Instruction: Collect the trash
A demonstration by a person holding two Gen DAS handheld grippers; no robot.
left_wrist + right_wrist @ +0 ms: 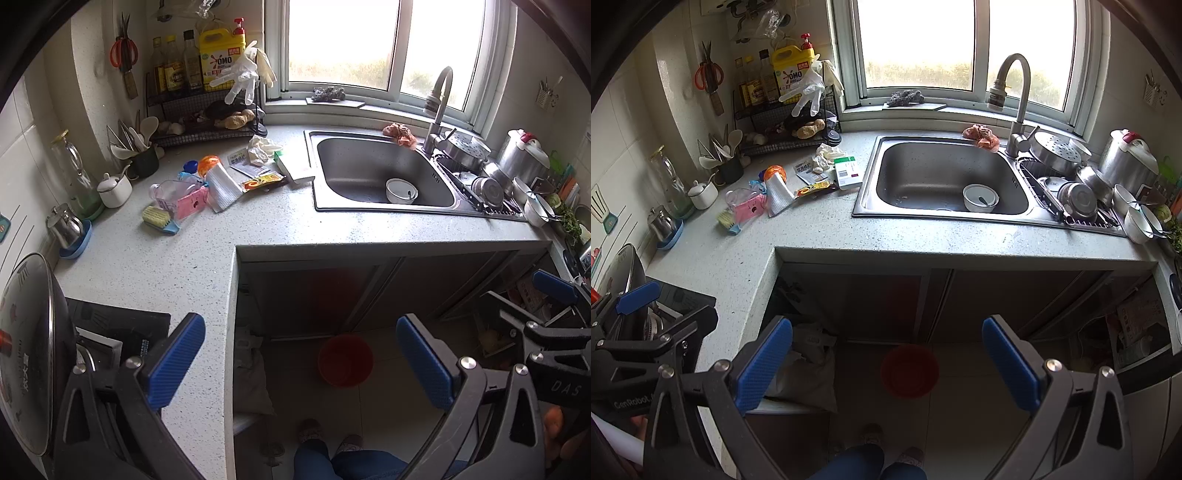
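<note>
Trash lies in a heap on the grey counter [192,251] left of the sink: a crumpled white paper [260,147], a green-and-white box [293,168], a yellow-red wrapper [260,181], a white cloth sheet [221,186], a pink packet [190,201] and a clear plastic bottle [171,190]. The same heap shows in the right wrist view, with the box [847,172] and the wrapper [812,190]. A red bin [345,360] stands on the floor below the counter; it also shows in the right wrist view [909,371]. My left gripper [301,363] and my right gripper [886,363] are open and empty, held over the floor, far from the heap.
A steel sink [384,173] holds a white bowl [402,190]; a faucet [439,107] stands behind it. A dish rack with pots [487,184] sits to the right. A bottle rack [199,107], a utensil cup [142,158], a brush [159,219] and a pot lid [26,354] line the left.
</note>
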